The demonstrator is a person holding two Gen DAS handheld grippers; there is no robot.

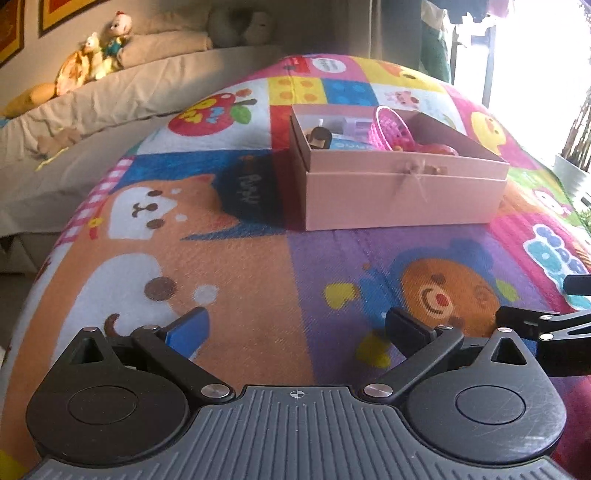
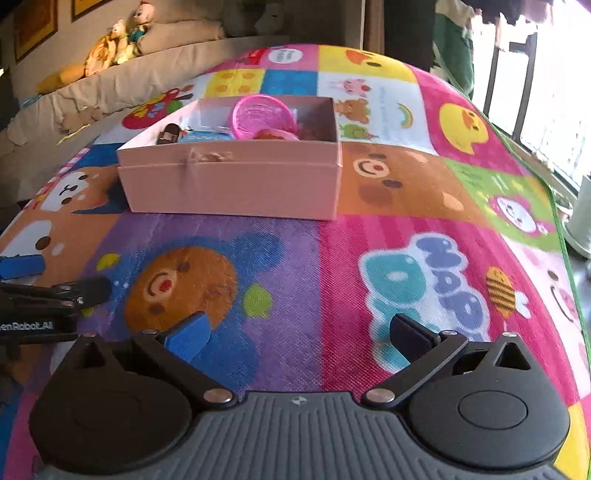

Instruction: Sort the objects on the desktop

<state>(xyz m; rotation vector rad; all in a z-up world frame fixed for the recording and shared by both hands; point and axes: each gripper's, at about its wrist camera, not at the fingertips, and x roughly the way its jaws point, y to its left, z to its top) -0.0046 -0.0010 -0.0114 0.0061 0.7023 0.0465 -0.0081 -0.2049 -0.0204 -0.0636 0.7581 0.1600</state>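
A: What's on the mat (image 2: 332, 258)?

B: 1 pink box (image 2: 232, 181), cardboard by the look of it, flat-sided and rectangular, with a small bow on its front wall. It sits open toward the far end of the mat, well apart from both grippers.

A: And inside?

B: A pink plastic basket (image 2: 260, 114) with a lattice wall, tipped on its side. Beside it is something red (image 1: 436, 149), rounded and glossy, a small brown piece (image 1: 320, 137) near the left corner, and a blue-and-white packet (image 2: 201, 136) lying flat. I can't tell more than that about them.

A: The grippers?

B: The left gripper (image 1: 295, 326) hangs over the mat with its jaws wide and nothing between them: 1 blue pad (image 1: 188, 330), 1 black. The right gripper (image 2: 301, 332) is the same, spread wide and empty, above the woven mat. Each shows at the edge of the other's view, side by side.

A: The mat itself?

B: Soft, with a ribbed weave, printed in bright squares: bears, a dog, ducks, bubble letters.

A: Anything around it?

B: A beige sofa (image 1: 110, 103) behind it, rumpled, with 2 plush toys (image 1: 99, 55) propped on a cushion. There are framed pictures (image 1: 55, 11) on the wall. A bright window (image 2: 535, 74) with dark bars stands on the right.
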